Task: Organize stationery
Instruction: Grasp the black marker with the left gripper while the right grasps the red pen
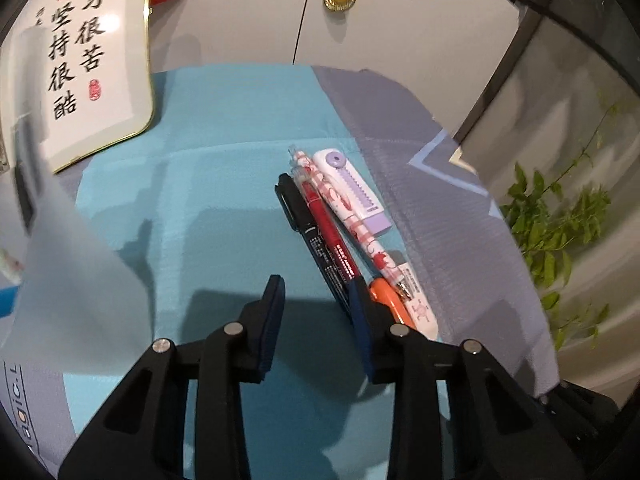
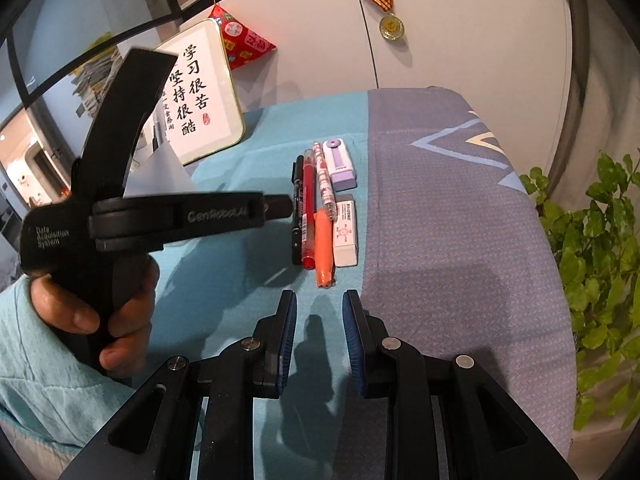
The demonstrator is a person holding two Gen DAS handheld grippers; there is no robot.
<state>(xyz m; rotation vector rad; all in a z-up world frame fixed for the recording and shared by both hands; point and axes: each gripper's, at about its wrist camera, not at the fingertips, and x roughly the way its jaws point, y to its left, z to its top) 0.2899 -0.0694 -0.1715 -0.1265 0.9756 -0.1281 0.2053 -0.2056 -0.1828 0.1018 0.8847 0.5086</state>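
Observation:
Stationery lies in a row on the teal cloth (image 2: 248, 288): a black marker (image 2: 297, 208), a red pen (image 2: 308, 208), an orange highlighter (image 2: 324, 248), a patterned white pen (image 2: 323, 180), a purple correction tape (image 2: 339, 162) and a white eraser (image 2: 345, 232). The left wrist view shows the black marker (image 1: 316, 240), red pen (image 1: 332, 236), patterned pen (image 1: 352, 216), correction tape (image 1: 356, 188) and highlighter (image 1: 390, 300). My left gripper (image 1: 320, 296) is open and empty, its right finger (image 1: 362, 320) against the pens' near ends. My right gripper (image 2: 319, 304) is open and empty, just short of the highlighter's tip.
A framed calligraphy board (image 2: 200, 92) leans at the back left, with a red packet (image 2: 244, 44) behind it. A medal (image 2: 391, 26) hangs on the white wall. A green plant (image 2: 600, 260) stands to the right of the table. A grey-purple cloth (image 2: 460, 220) covers the right side.

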